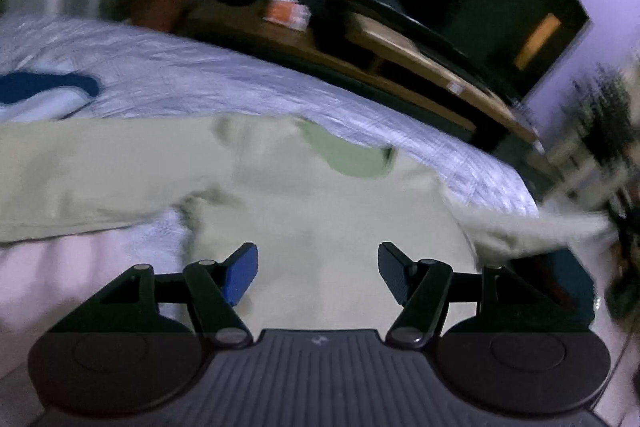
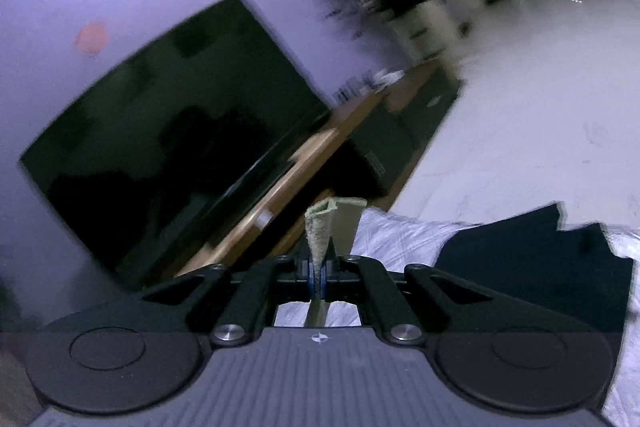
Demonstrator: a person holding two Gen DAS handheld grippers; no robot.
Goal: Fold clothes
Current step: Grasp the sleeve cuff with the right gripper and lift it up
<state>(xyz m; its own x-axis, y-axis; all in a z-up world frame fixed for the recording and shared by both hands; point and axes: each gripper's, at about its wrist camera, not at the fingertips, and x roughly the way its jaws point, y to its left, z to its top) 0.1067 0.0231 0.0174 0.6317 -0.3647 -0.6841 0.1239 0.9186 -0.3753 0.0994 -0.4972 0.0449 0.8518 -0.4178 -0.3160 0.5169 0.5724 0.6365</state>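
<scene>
One pale green sweatshirt (image 1: 320,195) lies spread on the bed (image 1: 200,67), collar at the far side, its long axis running left to right across the sleeves. Left gripper (image 1: 318,273) hovers over the near part of the body panel, jaws released, nothing between them. Right gripper (image 2: 318,277) has its jaws clenched on a sleeve cuff (image 2: 334,215), lifted clear of the bed at the right. Judged next: carry that sleeve leftward over the body. One dark garment (image 2: 532,251) lies near right; two grippers.
</scene>
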